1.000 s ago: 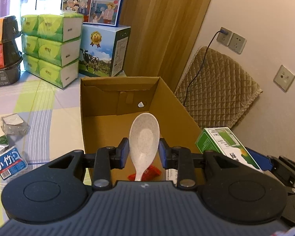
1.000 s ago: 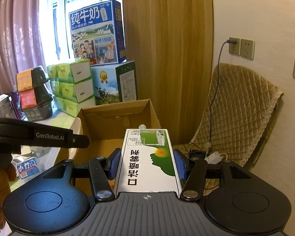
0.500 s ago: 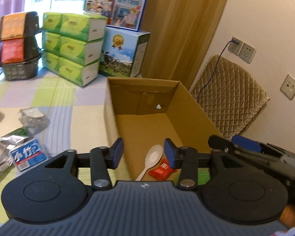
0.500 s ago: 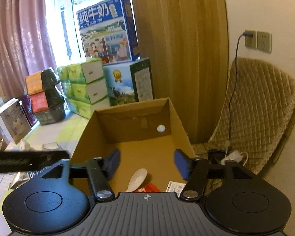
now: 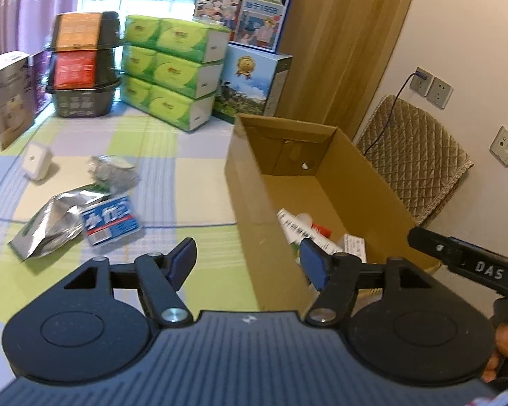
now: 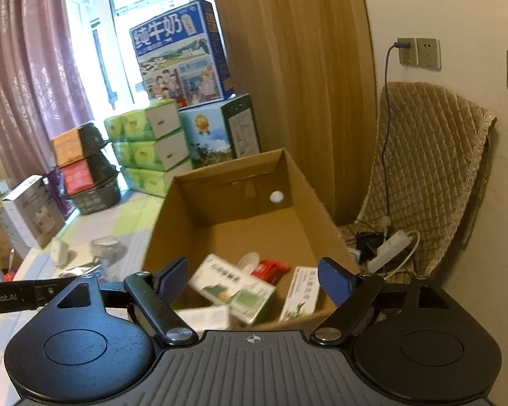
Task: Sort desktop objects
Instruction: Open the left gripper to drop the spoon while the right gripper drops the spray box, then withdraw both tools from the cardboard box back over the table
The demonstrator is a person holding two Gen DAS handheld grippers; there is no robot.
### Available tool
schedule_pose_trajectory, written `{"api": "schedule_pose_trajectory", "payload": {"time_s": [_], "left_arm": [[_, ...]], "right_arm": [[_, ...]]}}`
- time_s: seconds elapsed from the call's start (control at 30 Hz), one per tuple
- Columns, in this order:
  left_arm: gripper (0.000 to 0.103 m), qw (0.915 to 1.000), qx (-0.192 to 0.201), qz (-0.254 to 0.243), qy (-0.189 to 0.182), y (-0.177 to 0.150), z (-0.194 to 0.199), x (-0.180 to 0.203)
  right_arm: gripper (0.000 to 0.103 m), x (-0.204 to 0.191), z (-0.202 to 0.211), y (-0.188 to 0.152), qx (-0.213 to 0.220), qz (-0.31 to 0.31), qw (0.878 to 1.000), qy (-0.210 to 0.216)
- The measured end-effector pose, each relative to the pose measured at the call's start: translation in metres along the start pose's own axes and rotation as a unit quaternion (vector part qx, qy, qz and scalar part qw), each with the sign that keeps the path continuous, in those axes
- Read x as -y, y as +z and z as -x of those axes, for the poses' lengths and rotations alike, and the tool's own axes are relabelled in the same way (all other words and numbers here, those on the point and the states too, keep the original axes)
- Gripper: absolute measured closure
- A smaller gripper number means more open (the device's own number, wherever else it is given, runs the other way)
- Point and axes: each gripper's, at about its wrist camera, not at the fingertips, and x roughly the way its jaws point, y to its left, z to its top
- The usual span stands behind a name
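Left gripper (image 5: 249,264) up front in its own view, fingers spread wide with nothing between them, hanging over the near left wall of the cardboard box (image 5: 254,203). Right gripper (image 6: 252,279) the same story, blue pads (image 6: 333,282) wide apart and empty, sitting above the box's near end. Down inside the box, the right view gives the best look: a green-and-white carton (image 6: 233,287) lying tilted near the front wall, a second green-and-white carton (image 6: 299,292) just beside it toward the right wall, and behind them the white spoon (image 6: 249,262) touching a red packet (image 6: 271,267). The left view catches only a sliver of that pile (carton edge and a bit of red), but it alone lays out the checked tabletop to the left of the box: a blue-and-white packet (image 5: 111,220) near the front, a crumpled silver foil bag (image 5: 47,225) touching it, then a clear plastic wrapper (image 5: 113,172) and a small white block (image 5: 35,160) farther in. At the far edge, stacked green tissue packs (image 5: 172,71) beside milk boxes (image 5: 254,84), both views agree. Only the right view shows the power strip (image 6: 387,248) on the floor by the quilted chair cover (image 6: 430,182).
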Motion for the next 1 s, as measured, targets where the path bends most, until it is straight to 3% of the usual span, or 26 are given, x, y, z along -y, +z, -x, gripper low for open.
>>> {"api": "schedule_pose_trajectory", "payload": {"time_s": [0.27,0.8,1.0], "left_arm": [[0.034,0.9993,0.001,0.007,0.036,-0.024,0.042,-0.027],[0.003,0.9936,0.008,0.000,0.113,-0.051,0.104,-0.079],[0.002,0.9917,0.007,0.007,0.128,-0.061,0.117,-0.098]], "right_arm": [[0.018,-0.034,0.031,-0.012,0.007,0.010,1.000,0.025],[0.003,-0.105,0.060,-0.047,-0.015,0.063,0.994,0.086],[0.002,-0.120,0.063,-0.056,-0.019,0.082,0.992,0.096]]}}
